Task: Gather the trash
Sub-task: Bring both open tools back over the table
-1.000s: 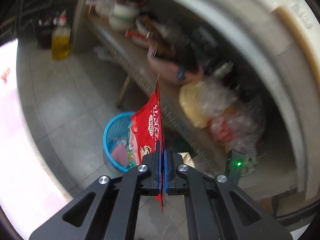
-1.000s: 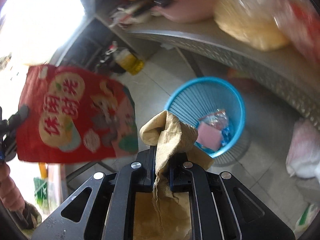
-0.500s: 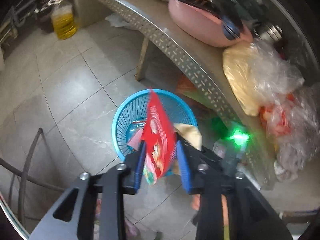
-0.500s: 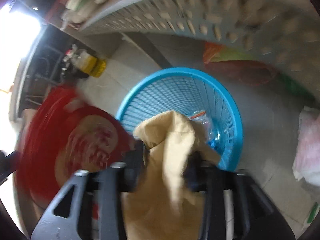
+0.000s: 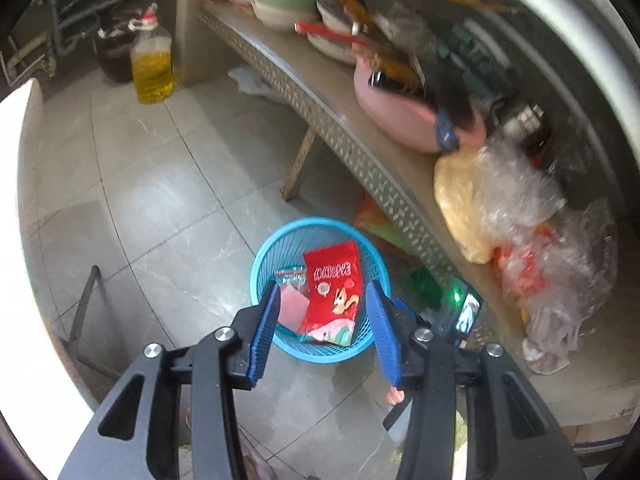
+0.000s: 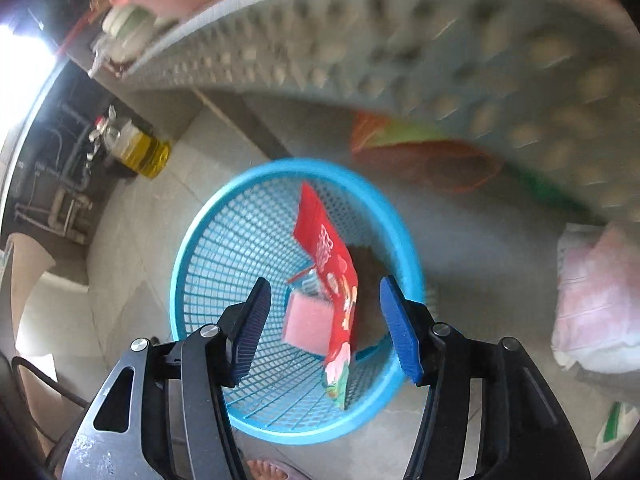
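The red snack packet (image 5: 334, 292) lies in the blue mesh basket (image 5: 260, 264), leaning against the far wall with its printed face up in my left view. My right view shows it (image 6: 332, 276) edge-on instead, standing tilted across the basket (image 6: 192, 240), with a pink square pad (image 6: 308, 322) beside it on the floor of the basket and a brown shape behind it that I cannot make out clearly. The left view adds a clear crinkled wrapper (image 5: 291, 276) next to the pink pad (image 5: 292, 308).

My left gripper (image 5: 322, 320) hangs above the basket with its ribbed blue pads (image 5: 266, 328) spread; its jaws have just been opening, and nothing is between them. My right gripper (image 6: 324, 324) is also spread over the basket, nothing in its bite, its pads (image 6: 398, 332) clear of the rim.

The basket is thin plastic lattice with a smooth round rim, standing on glossy grey floor tiles (image 5: 160, 200). Just beside it runs a perforated metal shelf (image 5: 360, 152), its edge close on the far side; the right view shows that edge (image 6: 400, 60) only as a blur. On the shelf sit a pink bowl (image 5: 400, 116) and crumpled clear plastic bags (image 5: 520, 216). A bottle of yellow oil (image 5: 153, 68) stands well apart, with open floor between it and the basket.
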`<act>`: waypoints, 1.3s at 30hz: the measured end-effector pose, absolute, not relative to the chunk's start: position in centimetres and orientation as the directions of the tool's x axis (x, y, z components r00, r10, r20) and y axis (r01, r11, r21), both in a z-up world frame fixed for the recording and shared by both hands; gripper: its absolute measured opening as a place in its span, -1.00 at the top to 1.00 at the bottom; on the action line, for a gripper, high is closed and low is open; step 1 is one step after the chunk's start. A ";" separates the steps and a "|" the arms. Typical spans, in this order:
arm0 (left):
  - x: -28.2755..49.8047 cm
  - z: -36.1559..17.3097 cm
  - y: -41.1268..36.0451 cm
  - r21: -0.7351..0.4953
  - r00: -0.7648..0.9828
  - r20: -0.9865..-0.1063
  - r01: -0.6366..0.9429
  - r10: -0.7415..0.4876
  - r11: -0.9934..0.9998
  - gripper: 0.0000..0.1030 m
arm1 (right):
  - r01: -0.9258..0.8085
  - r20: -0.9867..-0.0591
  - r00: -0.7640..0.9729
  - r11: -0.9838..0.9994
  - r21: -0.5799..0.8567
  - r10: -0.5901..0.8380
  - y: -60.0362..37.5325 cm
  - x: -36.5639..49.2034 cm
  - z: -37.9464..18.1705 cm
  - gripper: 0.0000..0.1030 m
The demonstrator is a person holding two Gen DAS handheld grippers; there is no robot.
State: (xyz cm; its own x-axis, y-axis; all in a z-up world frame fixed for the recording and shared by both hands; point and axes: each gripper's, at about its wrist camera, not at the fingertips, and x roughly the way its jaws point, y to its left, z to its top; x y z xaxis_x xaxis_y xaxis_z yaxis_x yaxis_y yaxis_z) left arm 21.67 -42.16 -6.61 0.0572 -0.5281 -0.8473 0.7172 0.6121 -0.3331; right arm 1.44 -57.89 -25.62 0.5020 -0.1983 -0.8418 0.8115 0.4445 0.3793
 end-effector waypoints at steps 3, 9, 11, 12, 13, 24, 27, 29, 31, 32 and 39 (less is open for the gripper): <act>21.5 -4.7 -40.3 -0.342 0.084 -0.823 0.715 -0.561 0.609 0.12 | 0.808 -0.837 0.500 0.467 0.358 -0.224 -57.6 0.7 -24.9 -0.06; 19.9 -1.8 -36.0 -0.334 0.107 -0.797 0.741 -0.594 0.583 0.11 | 0.782 -0.896 0.417 0.563 0.268 -0.154 -56.9 3.0 -26.4 0.47; 19.2 -0.8 -34.0 -0.330 0.112 -0.787 0.754 -0.607 0.568 0.09 | 0.778 -0.920 0.368 0.586 0.226 -0.134 -57.0 4.1 -27.7 0.73; 18.9 -0.5 -33.2 -0.334 0.110 -0.782 0.757 -0.613 0.562 0.08 | 0.774 -0.931 0.342 0.599 0.203 -0.127 -57.0 4.5 -28.2 0.77; 18.7 -0.2 -32.0 -0.346 0.101 -0.778 0.755 -0.620 0.557 0.04 | 0.771 -0.941 0.316 0.612 0.177 -0.125 -57.0 4.9 -28.8 0.83; 18.2 0.8 -19.8 -0.446 0.125 -0.727 0.661 -0.675 0.603 -0.01 | 0.744 -0.979 0.165 0.666 0.045 -0.117 -57.8 8.9 -33.5 0.94; 18.1 0.7 -17.1 -0.437 0.173 -0.727 0.630 -0.664 0.642 -0.02 | 0.766 -0.977 0.157 0.642 0.030 -0.142 -57.8 9.3 -33.5 0.94; 17.9 0.8 -15.5 -0.414 0.209 -0.728 0.625 -0.653 0.662 -0.03 | 0.795 -0.969 0.164 0.606 0.019 -0.185 -57.7 8.9 -32.6 0.91; 17.5 1.0 -14.3 -0.389 0.238 -0.728 0.629 -0.643 0.673 -0.08 | 0.830 -0.962 0.178 0.556 0.034 -0.207 -58.0 8.0 -31.8 0.73; 17.3 1.2 -13.8 -0.375 0.247 -0.729 0.636 -0.638 0.675 -0.11 | 0.846 -0.959 0.185 0.532 0.045 -0.213 -58.1 7.3 -31.5 0.62; 16.5 0.8 -11.3 -0.318 0.272 -0.749 0.652 -0.604 0.689 -0.17 | 0.830 -0.973 0.127 0.558 -0.001 -0.192 -58.0 6.6 -33.2 0.72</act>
